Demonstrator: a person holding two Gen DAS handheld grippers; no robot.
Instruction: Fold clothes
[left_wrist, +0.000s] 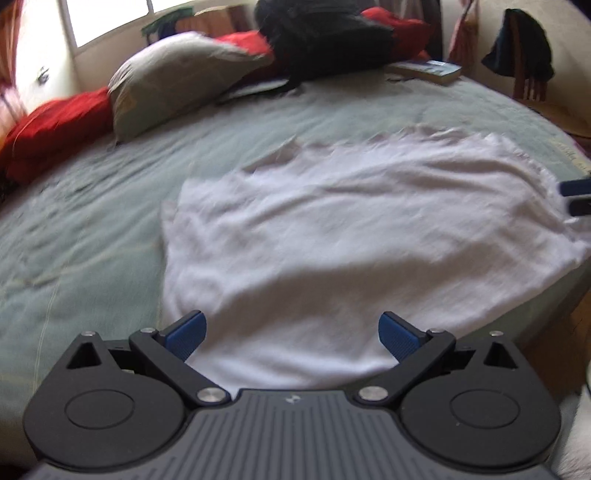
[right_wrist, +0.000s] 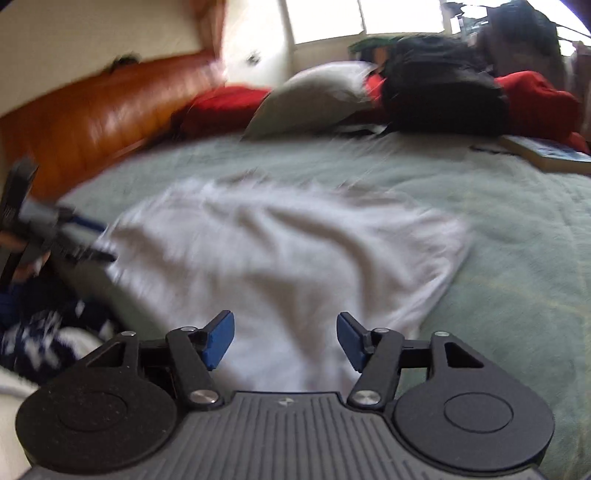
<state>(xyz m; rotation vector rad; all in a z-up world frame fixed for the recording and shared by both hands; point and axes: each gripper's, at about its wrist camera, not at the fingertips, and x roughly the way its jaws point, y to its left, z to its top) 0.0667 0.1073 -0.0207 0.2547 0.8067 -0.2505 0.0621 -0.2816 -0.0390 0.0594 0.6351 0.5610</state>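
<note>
A white garment (left_wrist: 332, 236) lies spread flat and wrinkled on a pale green bedspread (left_wrist: 92, 236). My left gripper (left_wrist: 293, 338) hovers open over the garment's near edge, nothing between its blue pads. The right gripper's blue tips (left_wrist: 576, 197) show at the garment's right edge in the left wrist view. In the right wrist view the same white garment (right_wrist: 288, 251) fills the middle, and my right gripper (right_wrist: 286, 339) is open above its near edge. The left gripper (right_wrist: 62, 236) appears blurred at the garment's left side.
At the back of the bed lie a grey pillow (left_wrist: 177, 77), red cushions (left_wrist: 55, 129), a black bag (left_wrist: 325, 40) and a book (left_wrist: 428, 70). A brown leather headboard (right_wrist: 92, 122) runs along the left. A dark patterned sleeve (right_wrist: 44, 332) shows low left.
</note>
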